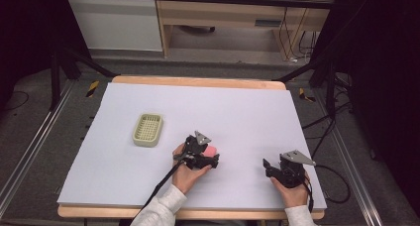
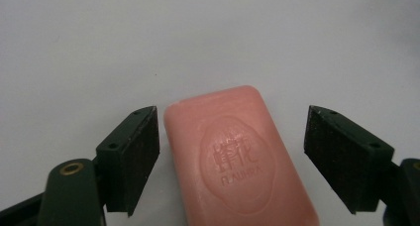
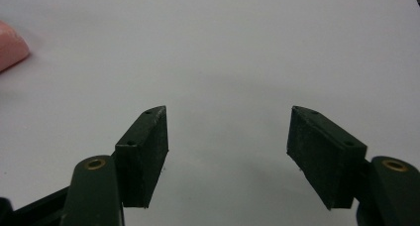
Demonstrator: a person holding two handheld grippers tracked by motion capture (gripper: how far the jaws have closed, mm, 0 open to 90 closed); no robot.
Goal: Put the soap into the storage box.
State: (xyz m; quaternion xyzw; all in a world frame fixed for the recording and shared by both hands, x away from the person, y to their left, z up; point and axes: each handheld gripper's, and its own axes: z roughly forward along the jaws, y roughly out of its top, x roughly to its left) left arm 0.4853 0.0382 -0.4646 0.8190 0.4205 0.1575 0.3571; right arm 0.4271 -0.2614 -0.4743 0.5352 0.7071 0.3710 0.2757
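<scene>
A pale sheet covers the table. A ribbed soap dish sits toward its left. The left gripper straddles the pink soap bar lying flat, jaws spread, neither pad touching. The right gripper gapes empty near the right edge.

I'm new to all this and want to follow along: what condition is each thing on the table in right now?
Pink soap bar: lying flat, stamped face up, between the left jaws, not squeezed.
Left gripper: jaws open around the soap.
Right gripper: jaws open, nothing between them.
Soap dish: empty, apart from the soap.
</scene>
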